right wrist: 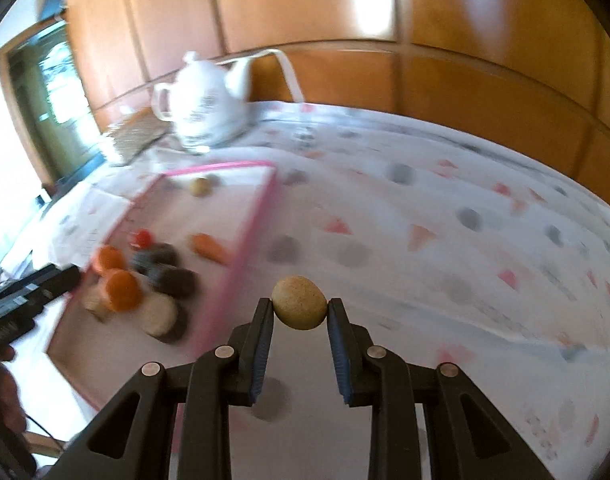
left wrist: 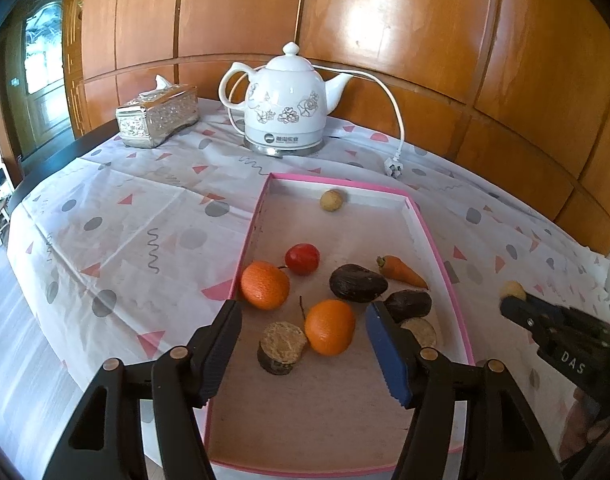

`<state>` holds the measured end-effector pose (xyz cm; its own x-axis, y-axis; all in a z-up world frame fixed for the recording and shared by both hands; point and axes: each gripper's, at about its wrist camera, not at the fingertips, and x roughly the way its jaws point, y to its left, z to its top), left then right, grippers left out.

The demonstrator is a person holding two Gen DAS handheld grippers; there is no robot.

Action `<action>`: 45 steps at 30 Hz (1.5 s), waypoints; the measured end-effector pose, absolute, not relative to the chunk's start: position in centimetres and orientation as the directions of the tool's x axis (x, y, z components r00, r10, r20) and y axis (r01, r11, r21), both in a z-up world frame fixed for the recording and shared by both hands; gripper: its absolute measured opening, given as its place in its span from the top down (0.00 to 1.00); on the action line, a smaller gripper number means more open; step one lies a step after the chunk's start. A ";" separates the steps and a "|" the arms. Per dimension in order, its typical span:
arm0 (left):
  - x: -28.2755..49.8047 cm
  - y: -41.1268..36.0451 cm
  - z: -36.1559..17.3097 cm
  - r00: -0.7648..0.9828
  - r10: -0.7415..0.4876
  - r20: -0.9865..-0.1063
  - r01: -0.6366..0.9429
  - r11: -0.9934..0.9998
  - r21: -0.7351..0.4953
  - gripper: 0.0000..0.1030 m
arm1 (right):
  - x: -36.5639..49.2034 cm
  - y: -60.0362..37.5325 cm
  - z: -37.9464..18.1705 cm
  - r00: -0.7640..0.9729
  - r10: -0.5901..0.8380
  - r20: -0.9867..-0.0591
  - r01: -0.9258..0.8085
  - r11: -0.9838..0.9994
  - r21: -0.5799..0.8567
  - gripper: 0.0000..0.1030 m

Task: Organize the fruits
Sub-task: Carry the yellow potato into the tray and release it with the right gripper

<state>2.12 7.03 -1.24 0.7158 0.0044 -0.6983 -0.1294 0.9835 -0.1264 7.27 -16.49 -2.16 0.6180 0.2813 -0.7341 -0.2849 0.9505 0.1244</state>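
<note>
Over the spotty cloth (right wrist: 425, 240), the right gripper (right wrist: 300, 312) pinches a small tan ball (right wrist: 299, 302); the left gripper (left wrist: 303, 320) is spread wide over the pink tray (left wrist: 441, 256).

Both wrist views overlook shared pink tray (left wrist: 441, 256), close.

tan fruit (right wrist: 299, 303) between right tongs (right wrist: 300, 309)

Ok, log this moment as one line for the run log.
left claw: open, over pink tray | right claw: shut on tan round fruit, outside tray | two oranges in tray
</note>
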 end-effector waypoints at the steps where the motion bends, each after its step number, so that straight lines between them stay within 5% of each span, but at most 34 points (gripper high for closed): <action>1: 2.1 7.2 -1.2 0.716 0.007 -0.698 -0.134 0.983 -0.128 0.36 | 7.6 -15.7 -2.0 0.613 0.298 -0.732 -0.302 0.944 0.131 0.73; 28: 2.0 10.6 -1.3 0.719 0.073 -0.691 -0.230 0.963 -0.139 0.26 | 13.9 -4.9 -3.9 0.468 0.375 -0.800 -0.424 0.890 0.169 0.72; 45: 0.5 9.6 0.0 0.750 0.077 -0.657 -0.214 0.968 -0.131 0.17 | 10.3 -5.2 -1.8 0.549 0.361 -0.754 -0.421 0.898 0.124 0.65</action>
